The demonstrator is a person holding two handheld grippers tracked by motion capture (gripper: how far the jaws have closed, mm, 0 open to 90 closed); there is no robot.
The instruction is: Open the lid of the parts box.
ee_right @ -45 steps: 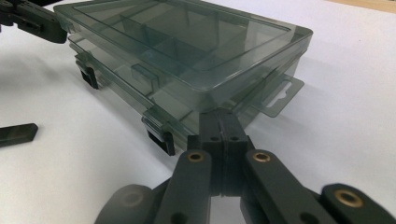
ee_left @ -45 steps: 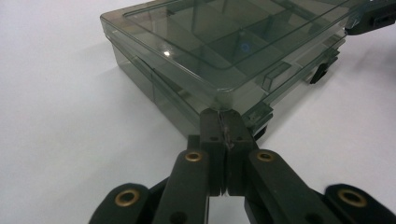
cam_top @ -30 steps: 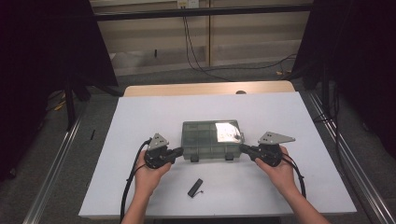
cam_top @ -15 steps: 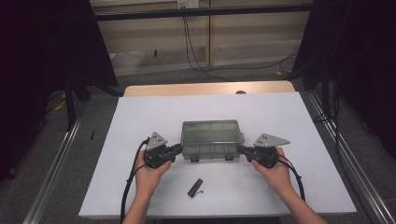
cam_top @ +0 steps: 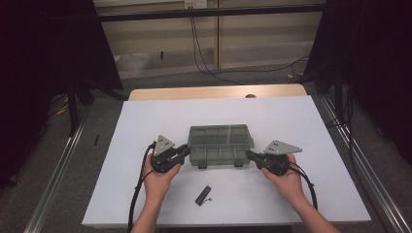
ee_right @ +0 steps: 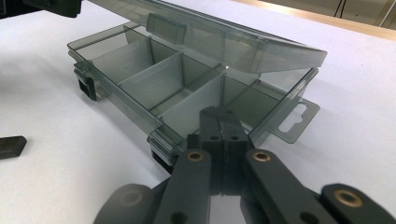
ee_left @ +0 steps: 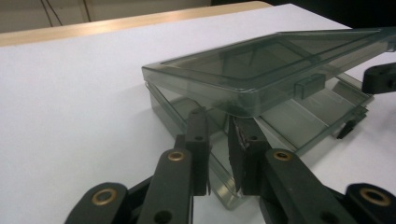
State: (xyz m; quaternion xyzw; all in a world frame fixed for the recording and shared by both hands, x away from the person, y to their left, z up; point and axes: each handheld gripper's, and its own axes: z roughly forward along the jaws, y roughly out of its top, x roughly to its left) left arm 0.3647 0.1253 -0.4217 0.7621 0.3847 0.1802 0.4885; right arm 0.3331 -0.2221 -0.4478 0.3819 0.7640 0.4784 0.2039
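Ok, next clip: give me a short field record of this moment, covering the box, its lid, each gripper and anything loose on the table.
box: smoky clear compartment box, mid-table on the white table
lid: lid partly raised, hinged at the far side
compartments: dividers visible, nothing seen inside
left gripper: left gripper at the box's left front corner under the lid's edge, jaws slightly apart and just opening, pads not pressing on anything
right gripper: right gripper shut, tips against the box's right front edge
loose item: small black piece on the table in front of the box
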